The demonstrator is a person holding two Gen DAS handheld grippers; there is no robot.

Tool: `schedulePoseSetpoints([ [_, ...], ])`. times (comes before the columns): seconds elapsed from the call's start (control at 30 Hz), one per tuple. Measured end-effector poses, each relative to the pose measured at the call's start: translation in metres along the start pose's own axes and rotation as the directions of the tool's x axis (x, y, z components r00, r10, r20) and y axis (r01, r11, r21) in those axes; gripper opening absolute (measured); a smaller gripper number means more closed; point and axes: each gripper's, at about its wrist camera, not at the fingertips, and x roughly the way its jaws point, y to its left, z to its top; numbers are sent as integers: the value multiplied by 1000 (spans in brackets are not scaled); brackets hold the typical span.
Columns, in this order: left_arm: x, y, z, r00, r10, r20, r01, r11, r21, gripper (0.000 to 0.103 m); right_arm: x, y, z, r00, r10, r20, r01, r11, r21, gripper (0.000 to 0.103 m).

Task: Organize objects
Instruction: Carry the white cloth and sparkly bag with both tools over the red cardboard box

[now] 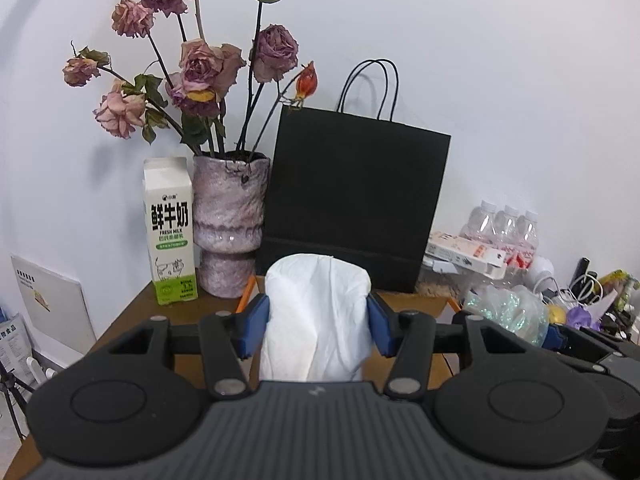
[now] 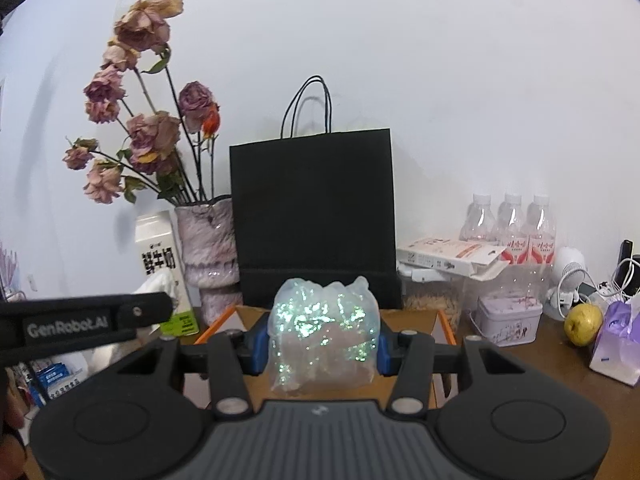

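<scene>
Wilted roses (image 1: 208,68) in vase (image 1: 230,216)

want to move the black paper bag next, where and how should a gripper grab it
Judging from its pose, take the black paper bag by its twin cord handles, coming down from above. It stands upright against the wall, the vase close on its left, and its broad flat face looks too wide for the fingers.

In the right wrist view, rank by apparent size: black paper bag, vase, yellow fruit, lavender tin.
Largest to smallest as they look:
1. black paper bag
2. vase
3. lavender tin
4. yellow fruit
The fruit lies nearer the camera than the bag and vase, so true sizes may differ.
</scene>
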Motion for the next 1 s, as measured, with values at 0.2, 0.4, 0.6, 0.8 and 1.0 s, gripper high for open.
schedulePoseSetpoints([
  [0.2,14,-6,9,1000,20,-16,-19,1000,16,54,20,-6,7,1000,0,-14,0,1000,16,47],
  [0.4,37,-13,11,999,26,-48,-26,1000,10,54,44,-14,7,999,8,-53,-7,1000,30,47],
  [0.6,69,-19,7,993,57,-106,-55,998,21,54,73,-27,0,994,16,-104,-11,999,51,48],
  [0.8,107,-27,3,979,112,-172,-107,994,39,54,105,-44,-16,984,4,-176,10,997,80,48],
  [1.0,149,-37,-2,953,187,-239,-175,982,68,54,131,-55,-35,968,-28,-251,51,995,86,48],
])
